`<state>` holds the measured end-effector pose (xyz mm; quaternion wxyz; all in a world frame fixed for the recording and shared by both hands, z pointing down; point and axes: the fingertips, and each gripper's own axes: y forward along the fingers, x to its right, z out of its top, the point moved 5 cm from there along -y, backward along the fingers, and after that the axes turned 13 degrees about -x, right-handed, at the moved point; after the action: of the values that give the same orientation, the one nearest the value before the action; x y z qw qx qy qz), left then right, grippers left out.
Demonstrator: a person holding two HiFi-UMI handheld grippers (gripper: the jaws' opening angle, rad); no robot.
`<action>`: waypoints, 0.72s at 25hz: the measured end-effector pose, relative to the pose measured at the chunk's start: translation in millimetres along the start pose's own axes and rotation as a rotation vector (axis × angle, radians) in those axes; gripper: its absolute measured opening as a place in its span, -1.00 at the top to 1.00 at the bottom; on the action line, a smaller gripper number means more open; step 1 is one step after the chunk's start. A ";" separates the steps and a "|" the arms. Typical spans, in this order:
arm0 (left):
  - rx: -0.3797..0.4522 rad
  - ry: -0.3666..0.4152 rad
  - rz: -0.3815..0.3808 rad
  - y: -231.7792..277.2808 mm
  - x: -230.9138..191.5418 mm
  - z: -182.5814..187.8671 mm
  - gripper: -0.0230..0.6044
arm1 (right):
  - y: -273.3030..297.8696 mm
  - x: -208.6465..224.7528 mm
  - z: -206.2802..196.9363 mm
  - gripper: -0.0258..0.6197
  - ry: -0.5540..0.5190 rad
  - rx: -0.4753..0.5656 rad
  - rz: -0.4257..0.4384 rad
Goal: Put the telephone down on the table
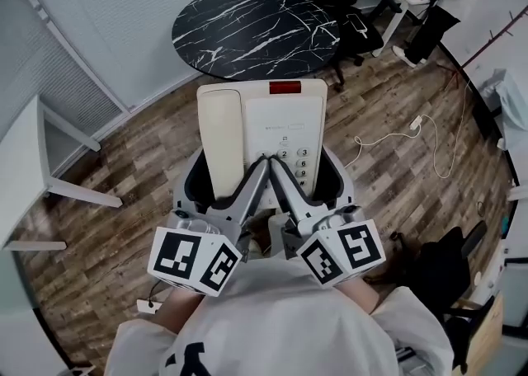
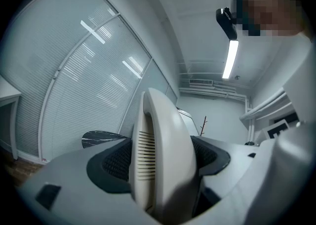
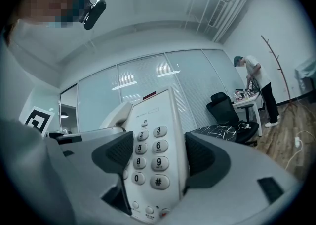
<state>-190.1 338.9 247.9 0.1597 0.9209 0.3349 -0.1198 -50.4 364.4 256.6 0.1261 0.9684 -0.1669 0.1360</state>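
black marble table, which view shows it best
The head view: the black marble table shows its whole round top from above, beyond the telephone. The left gripper view catches only a dark sliver left of the telephone; the right gripper view shows part of its top past the jaw.

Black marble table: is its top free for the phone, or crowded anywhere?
The round black marble table has a bare top, bordered by window blinds on its left; only the black office chair crowds its right edge. The cream push-button telephone is clamped in the left gripper and right gripper.
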 end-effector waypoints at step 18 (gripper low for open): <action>0.044 0.024 0.037 149.5 -42.9 48.9 -0.27 | 122.5 101.9 57.0 -0.09 -0.022 0.024 0.049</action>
<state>-129.8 187.4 248.9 0.1376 0.9316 0.3169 -0.1131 10.9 206.7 258.9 0.1094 0.9669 -0.1902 0.1305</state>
